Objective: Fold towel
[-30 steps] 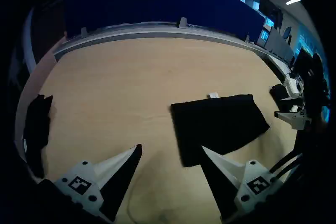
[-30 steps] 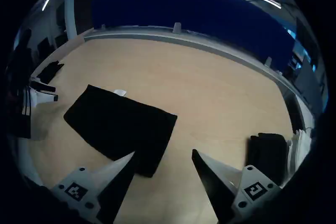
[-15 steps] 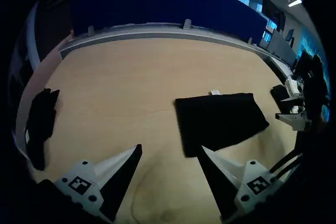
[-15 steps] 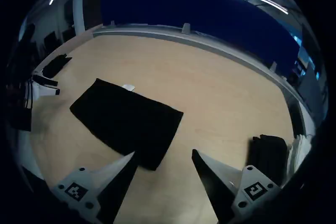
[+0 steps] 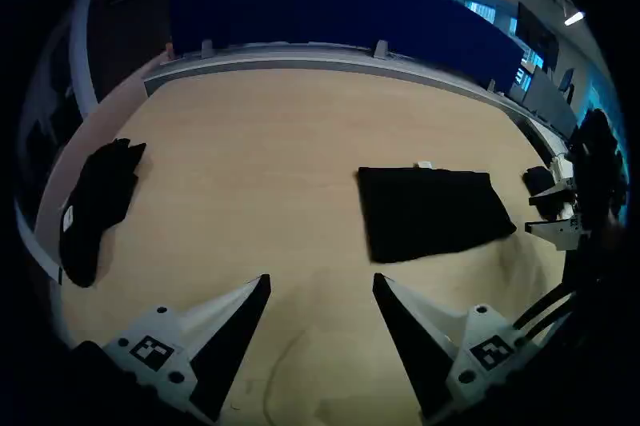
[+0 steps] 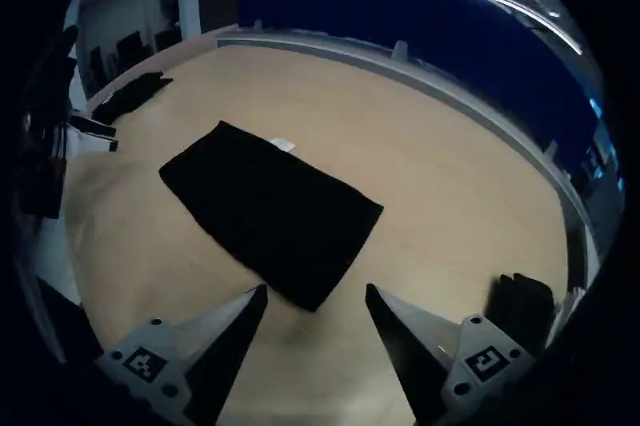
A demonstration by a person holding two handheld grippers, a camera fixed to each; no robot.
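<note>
Towel being seen flat, possibly folded, on table | left gripper, right gripper being held wide open, empty

Just a black towel lying flat on the light wood table, spread out as a pretty tidy rectangle. Edges mostly straight, surface smooth. Little white tag poking out along the far edge.

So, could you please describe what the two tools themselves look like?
The left tool and right tool match: two tapering, pointed fingers, white outside and black on the inner faces, each base carrying a square black-and-white marker. Black cables run beside the left tool.
</note>
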